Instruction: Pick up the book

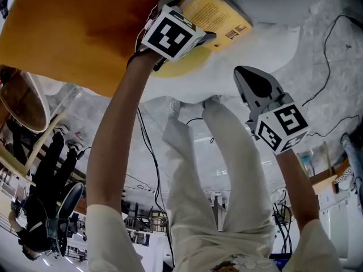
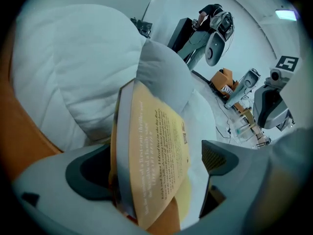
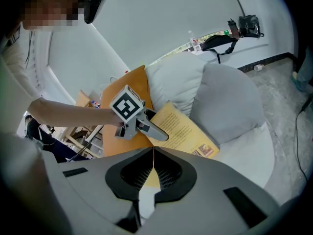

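Note:
A yellow paperback book (image 1: pixel 221 15) leans against white sofa cushions (image 3: pixel 173 80), back cover outward. My left gripper (image 1: pixel 197 30), with its marker cube, is down at the book's lower end. In the left gripper view the book (image 2: pixel 156 151) stands edge-on between the wide jaws of the left gripper (image 2: pixel 154 166). White cushion shows between the cover and the right pad (image 2: pixel 217 159), so the pads do not press on it. My right gripper (image 1: pixel 248 77) hangs apart to the right, shut and empty. In its own view the right gripper's (image 3: pixel 153 163) pads meet, with the book (image 3: pixel 188 131) and left gripper (image 3: pixel 155 131) ahead.
An orange cushion (image 1: pixel 74 27) lies beside the book and a grey pillow (image 3: pixel 230 102) leans over its far end. Black cables (image 1: pixel 329 50) run across the speckled floor. The holder's legs (image 1: pixel 215 169) stand between the grippers. Another person (image 1: pixel 39 208) is in the background.

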A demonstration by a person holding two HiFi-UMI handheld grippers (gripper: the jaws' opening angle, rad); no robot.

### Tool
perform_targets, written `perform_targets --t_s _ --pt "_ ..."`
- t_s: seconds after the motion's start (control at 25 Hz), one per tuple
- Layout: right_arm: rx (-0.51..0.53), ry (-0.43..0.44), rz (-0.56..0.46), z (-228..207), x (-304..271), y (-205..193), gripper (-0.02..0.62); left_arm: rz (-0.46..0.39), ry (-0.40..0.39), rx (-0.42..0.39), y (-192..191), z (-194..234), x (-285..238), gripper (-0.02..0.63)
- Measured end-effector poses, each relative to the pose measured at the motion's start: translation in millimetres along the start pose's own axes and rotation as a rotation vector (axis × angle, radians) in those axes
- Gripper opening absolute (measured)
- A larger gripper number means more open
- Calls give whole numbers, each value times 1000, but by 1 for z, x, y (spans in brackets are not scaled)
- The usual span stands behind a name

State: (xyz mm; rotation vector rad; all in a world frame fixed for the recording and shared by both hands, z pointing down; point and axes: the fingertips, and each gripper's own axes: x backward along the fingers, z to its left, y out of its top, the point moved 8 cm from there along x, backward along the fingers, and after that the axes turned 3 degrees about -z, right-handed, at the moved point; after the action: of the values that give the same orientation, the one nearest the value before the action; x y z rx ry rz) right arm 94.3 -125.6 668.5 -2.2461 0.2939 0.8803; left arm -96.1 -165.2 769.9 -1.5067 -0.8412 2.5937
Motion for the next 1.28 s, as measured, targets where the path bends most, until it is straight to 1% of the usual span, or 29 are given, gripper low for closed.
perform_targets --t_s 0.08,0.12,0.2,0.28,0.44,0.52,0.56,0.64,0.68,0.76,0.8,0.88,0.96,1.08,1.16,1.28 --pt "-3 3 2 -3 -1 -1 25 20 -4 -12 -1 -1 -7 568" --pt "-3 4 2 -5 -1 0 25 21 11 -23 -1 -1 -10 563" --pt "-6 1 2 -9 1 1 25 13 55 -44 -2 -1 -11 491" --pt "-15 -10 2 -12 4 -1 25 1 65 -42 -2 -1 -7 431" --pt "-33 -16 -5 -9 5 -5 25 -20 46 -12 -4 -4 6 304" --pt "-33 -16 -11 -5 6 -5 25 -13 12 3 -5 -9 12 276" --pt "-35 -16 -12 -4 6 -6 25 -3 -19 12 -6 -13 12 259" --pt "-42 -19 -13 -3 5 -7 25 28 -92 7 -10 -26 7 244" --pt "-45 -19 -15 -3 4 -7 25 45 -109 -18 -14 -32 2 244" --pt "-50 -16 -20 -3 3 -7 25 58 -97 -76 -21 -42 -6 244" --pt "-53 -15 -21 -4 3 -7 25 50 -90 -76 -22 -43 -8 244" --pt "-61 -22 -23 -6 4 -10 24 15 -91 -18 -19 -42 -9 244" --pt "-67 -32 -24 -9 7 -13 25 3 -88 29 -16 -39 -11 236" --pt "-77 -41 -24 -11 9 -17 25 17 -69 32 -15 -36 -12 227" --pt "-83 -44 -27 -12 8 -19 24 16 -58 35 -15 -35 -12 172" --pt "-93 -46 -30 -11 8 -21 25 13 -64 64 -17 -37 -11 156"
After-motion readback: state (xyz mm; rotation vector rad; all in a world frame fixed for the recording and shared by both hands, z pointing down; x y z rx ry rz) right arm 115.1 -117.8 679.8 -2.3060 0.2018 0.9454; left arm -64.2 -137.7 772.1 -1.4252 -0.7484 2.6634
